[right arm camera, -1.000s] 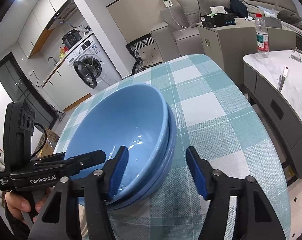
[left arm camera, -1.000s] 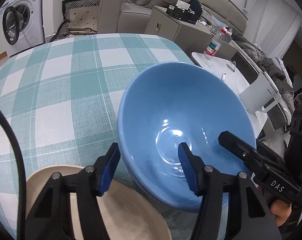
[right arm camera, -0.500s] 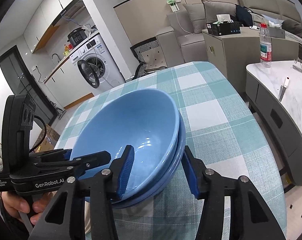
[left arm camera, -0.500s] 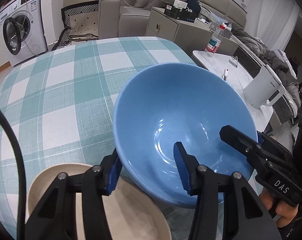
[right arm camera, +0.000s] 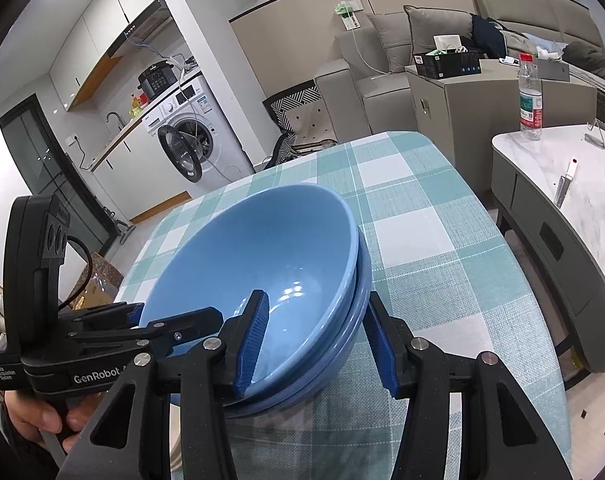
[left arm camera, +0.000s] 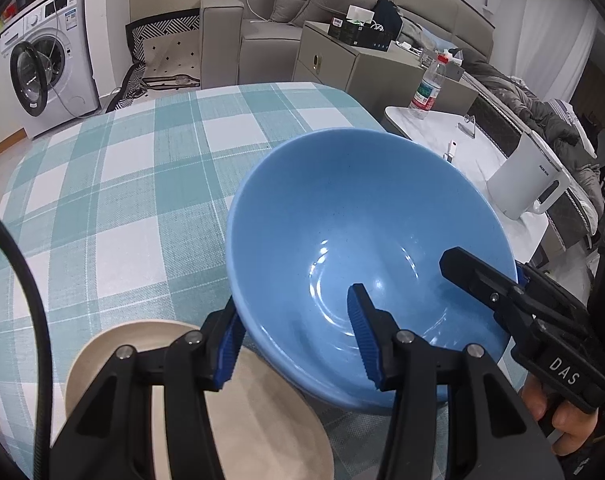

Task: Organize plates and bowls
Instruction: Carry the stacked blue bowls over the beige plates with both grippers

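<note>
Both grippers (left arm camera: pixel 294 340) (right arm camera: pixel 314 340) are black plastic with ribbed blue pads (left arm camera: pixel 360 332), silver screws (left arm camera: pixel 402 337), white "DAS" and "GenRobot" lettering; a black cable (left arm camera: pixel 30 320) trails the left one

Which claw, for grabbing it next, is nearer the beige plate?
Left. The left claw clamps the blue bowls' rim just above the beige plate; the right claw, the opposite rim.

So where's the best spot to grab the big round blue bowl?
Probably by the rim, one finger inside and one outside, from two opposite sides. The big round blue bowl is wide with thin, sloping walls, too wide to span whole. The left gripper and right gripper each straddle its rim that way.
</note>
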`<state>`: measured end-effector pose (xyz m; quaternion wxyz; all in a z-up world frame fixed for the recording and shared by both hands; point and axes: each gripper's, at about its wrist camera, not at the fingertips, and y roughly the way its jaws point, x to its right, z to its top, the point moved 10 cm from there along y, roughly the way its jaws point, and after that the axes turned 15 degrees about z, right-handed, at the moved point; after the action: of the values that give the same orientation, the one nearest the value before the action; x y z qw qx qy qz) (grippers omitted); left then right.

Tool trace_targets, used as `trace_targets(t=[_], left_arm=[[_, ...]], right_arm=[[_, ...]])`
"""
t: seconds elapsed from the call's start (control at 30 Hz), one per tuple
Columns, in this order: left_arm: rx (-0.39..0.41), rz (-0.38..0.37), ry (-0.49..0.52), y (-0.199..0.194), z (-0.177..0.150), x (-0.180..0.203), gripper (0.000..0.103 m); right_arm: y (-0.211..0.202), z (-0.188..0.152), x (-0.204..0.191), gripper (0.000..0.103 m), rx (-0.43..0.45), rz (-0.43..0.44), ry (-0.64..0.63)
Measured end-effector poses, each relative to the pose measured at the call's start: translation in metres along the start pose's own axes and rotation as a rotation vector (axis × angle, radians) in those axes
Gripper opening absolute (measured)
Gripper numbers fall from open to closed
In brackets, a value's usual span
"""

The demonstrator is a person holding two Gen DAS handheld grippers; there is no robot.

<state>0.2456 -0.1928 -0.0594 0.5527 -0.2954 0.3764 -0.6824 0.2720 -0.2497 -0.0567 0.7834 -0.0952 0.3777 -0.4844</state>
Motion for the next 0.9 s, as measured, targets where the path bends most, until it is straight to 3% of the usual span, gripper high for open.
trace_targets(t=[0.9], left_arm=[[0.098, 0.002, -0.057, -0.064, -0.007, -0.037, 0.049]], right_arm=[[-0.026, 0.005, -0.072, 0.05, 0.048, 0.07, -0.081]])
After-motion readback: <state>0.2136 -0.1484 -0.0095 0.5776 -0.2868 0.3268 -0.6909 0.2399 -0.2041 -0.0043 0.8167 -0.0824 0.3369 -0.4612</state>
